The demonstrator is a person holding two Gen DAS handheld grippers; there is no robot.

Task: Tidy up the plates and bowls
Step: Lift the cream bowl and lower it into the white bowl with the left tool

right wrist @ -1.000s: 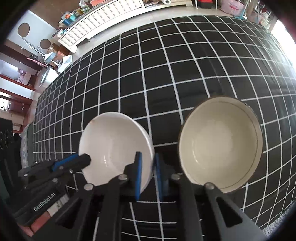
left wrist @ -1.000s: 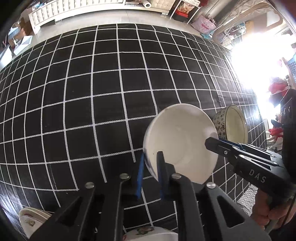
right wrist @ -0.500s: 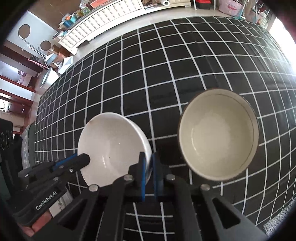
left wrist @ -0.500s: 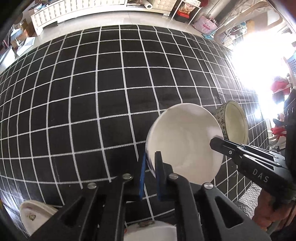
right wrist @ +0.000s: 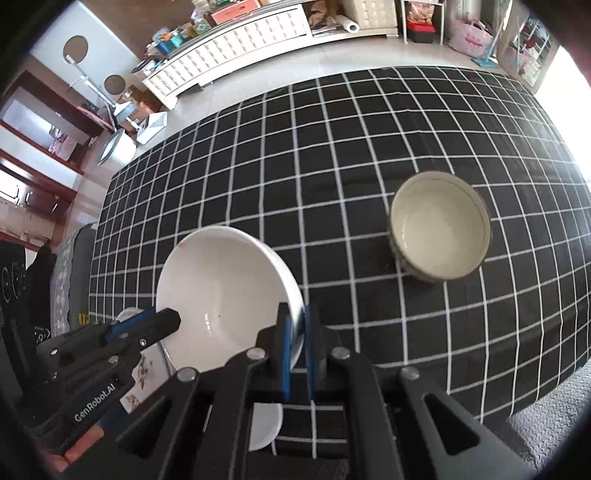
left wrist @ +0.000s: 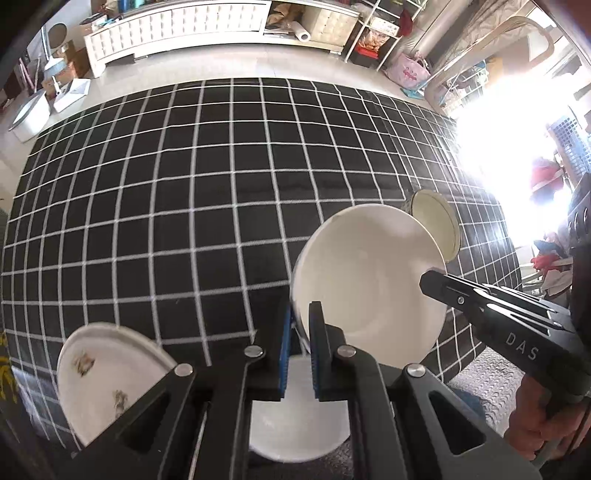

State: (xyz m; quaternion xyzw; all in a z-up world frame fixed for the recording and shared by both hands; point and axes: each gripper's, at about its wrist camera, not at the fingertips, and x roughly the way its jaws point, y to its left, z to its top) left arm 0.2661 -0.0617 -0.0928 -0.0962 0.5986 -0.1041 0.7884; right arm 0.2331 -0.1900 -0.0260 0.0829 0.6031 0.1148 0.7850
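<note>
A plain white bowl [left wrist: 369, 280] is held in the air above the checked tablecloth, tilted. My left gripper [left wrist: 300, 325] is shut on its left rim. My right gripper [right wrist: 297, 334] is shut on its right rim; the bowl also shows in the right wrist view [right wrist: 221, 291]. A patterned bowl with a cream inside [right wrist: 439, 225] stands upright on the cloth to the right, apart from both grippers; its rim peeks out behind the white bowl in the left wrist view [left wrist: 437, 221]. A flowered plate [left wrist: 107, 380] and a white dish [left wrist: 299, 417] lie below, near the front edge.
The black tablecloth with white grid lines [left wrist: 184, 184] covers the table. Its right edge drops to a grey floor mat [right wrist: 546, 406]. A white cabinet [left wrist: 177, 26] and shelves stand across the room, beyond the table.
Both grippers have lifted the white bowl up and back from the cloth. The patterned bowl now looks smaller and farther off. The flowered plate and white dish have come into view below.
</note>
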